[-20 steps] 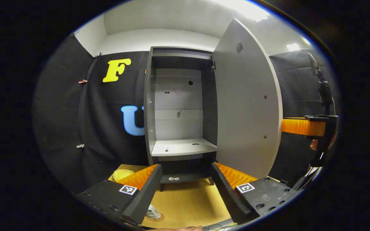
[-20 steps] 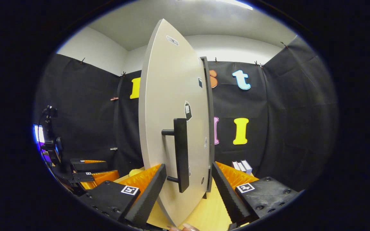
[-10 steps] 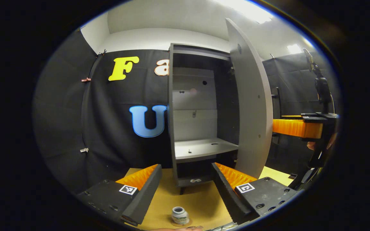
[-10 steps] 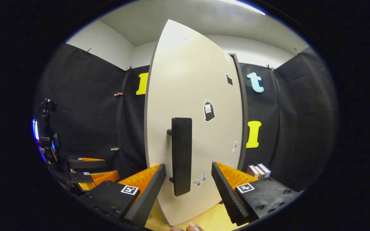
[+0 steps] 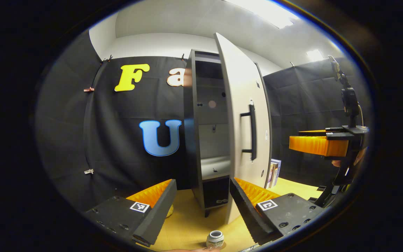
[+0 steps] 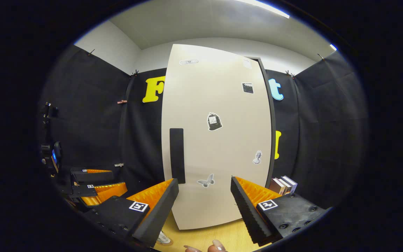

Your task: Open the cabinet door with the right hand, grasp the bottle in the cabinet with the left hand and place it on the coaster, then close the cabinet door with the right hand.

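- Yellow tabletop [image 5: 187, 224] under black cloth walls, cabinet [image 5: 201, 140] ahead.
- Door [image 6: 219, 140] nearly shut, a gap showing; my right gripper [image 6: 204, 199] faces it, jaws wide, holding nothing, ready to push.
- My left gripper [image 5: 203, 203] gapes empty because the bottle [image 5: 215, 239] sits below on its coaster.

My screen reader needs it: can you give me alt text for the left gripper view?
The cabinet door stands partly ajar, its handle facing out. The bottle sits low on the table between the open left gripper fingers, with the right gripper at right.
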`<state>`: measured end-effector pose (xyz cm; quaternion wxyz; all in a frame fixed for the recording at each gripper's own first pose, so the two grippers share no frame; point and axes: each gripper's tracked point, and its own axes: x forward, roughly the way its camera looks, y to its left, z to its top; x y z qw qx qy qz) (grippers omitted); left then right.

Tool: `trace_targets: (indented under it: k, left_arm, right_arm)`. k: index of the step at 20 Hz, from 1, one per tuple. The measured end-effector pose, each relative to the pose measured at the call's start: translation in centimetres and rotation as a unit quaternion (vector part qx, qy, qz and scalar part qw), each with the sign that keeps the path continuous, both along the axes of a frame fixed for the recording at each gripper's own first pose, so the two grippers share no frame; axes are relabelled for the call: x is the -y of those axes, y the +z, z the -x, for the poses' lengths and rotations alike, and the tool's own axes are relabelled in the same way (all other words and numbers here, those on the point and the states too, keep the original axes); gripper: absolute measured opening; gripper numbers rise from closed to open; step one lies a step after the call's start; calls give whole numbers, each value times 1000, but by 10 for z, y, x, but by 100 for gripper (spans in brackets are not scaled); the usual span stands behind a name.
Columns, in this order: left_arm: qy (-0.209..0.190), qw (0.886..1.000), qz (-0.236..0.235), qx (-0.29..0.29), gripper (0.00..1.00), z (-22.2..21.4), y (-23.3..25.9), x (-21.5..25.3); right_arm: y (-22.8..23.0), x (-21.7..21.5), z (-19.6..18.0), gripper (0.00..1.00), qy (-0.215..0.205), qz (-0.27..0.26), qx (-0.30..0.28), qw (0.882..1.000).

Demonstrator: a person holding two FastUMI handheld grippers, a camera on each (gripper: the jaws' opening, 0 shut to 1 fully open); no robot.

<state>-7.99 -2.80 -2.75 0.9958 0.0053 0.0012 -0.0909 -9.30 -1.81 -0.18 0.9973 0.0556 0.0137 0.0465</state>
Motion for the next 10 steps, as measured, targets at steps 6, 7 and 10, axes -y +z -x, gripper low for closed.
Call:
trace_targets:
  k: [6,7,10]
  left_arm:
    - [-33,999,14,13,96,-2,17,32]
    - [-35,999,15,15,96,0,18,38]
    - [-40,999,24,9,96,1,16,54]
  right_arm:
    - [2,16,8,97,-23,-19,31,999]
    - [1,21,9,98,-28,-7,38,999]
    - [-1,21,19,97,-22,24,49,998]
